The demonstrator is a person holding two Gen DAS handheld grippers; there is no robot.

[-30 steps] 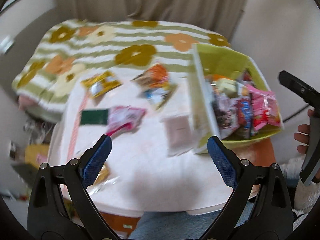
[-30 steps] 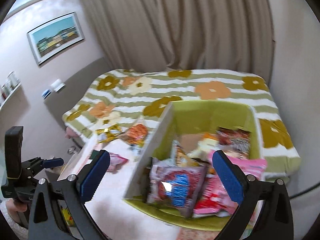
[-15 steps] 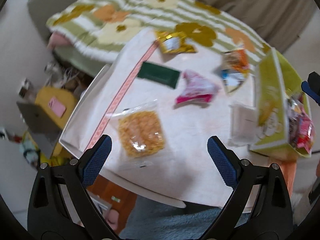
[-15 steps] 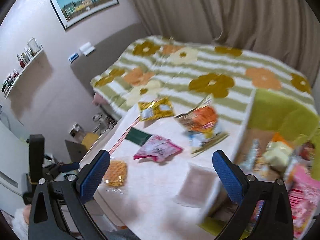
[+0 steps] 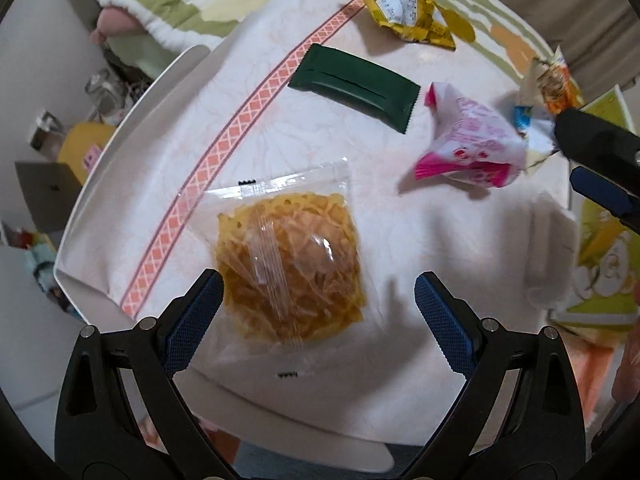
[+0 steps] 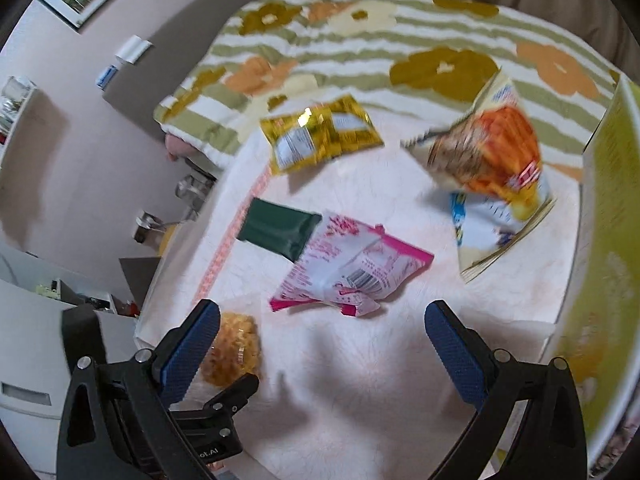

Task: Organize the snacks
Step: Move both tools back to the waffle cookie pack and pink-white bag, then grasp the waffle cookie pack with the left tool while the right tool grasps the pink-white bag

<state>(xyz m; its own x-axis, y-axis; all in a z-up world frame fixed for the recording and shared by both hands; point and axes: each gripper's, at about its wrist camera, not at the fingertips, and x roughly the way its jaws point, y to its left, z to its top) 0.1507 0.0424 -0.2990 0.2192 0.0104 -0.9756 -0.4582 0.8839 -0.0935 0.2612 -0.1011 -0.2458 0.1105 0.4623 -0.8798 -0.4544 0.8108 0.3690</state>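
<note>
A clear bag of yellow noodle snack lies on the white tablecloth. My left gripper hangs open just above it, the bag's near end between the blue pads without touching them. A pink-and-white packet lies ahead of my right gripper, which is open and holds nothing. Further back are a dark green packet, a gold packet and an orange packet. The left wrist view shows the right gripper at its right edge. The yellow-green snack box stands at the right.
A bed with a flowered, striped blanket adjoins the table's far side. The table's left edge drops to a floor cluttered with a laptop and small items. A pale napkin lies beside the box.
Both grippers have dropped toward the table and swung left, away from the box. The noodle bag now fills the left view; the right view has gone from the box's contents to the loose packets.
</note>
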